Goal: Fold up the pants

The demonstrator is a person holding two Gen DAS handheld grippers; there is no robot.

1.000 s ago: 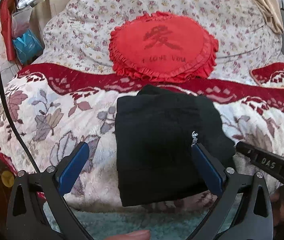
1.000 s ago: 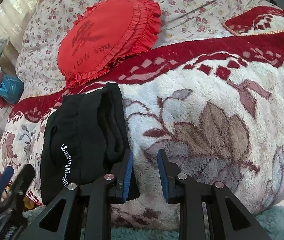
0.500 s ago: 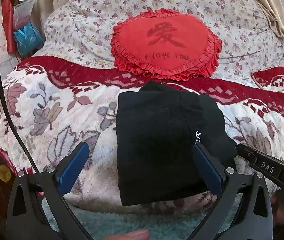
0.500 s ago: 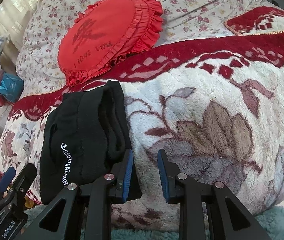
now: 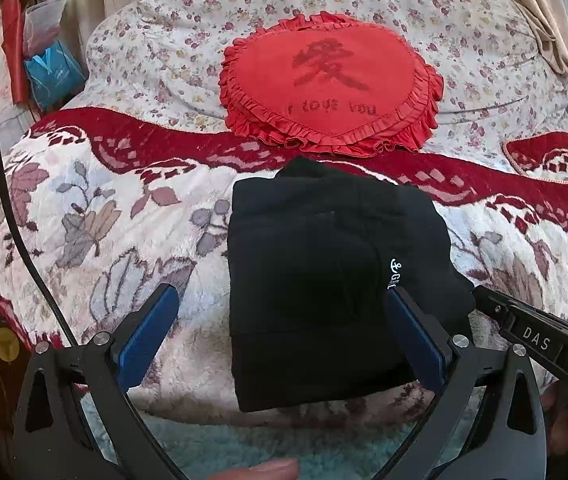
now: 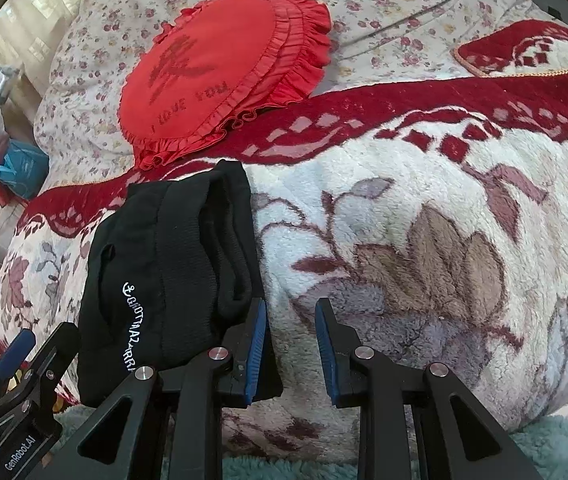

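The left gripper, a black frame with blue pads, points steeply downward with its jaws spread wide and nothing pressed between its fingers. A fingertip of the person shows at the bottom edge of the left wrist view. The right gripper, of the same black and blue build, also tilts steeply down, its jaws narrowly parted with a bare gap between the pads.

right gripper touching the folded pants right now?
Cannot tell. In the right wrist view the right gripper is open with only blanket between its fingers, but the near finger overlaps the black pants edge, hiding any gap.
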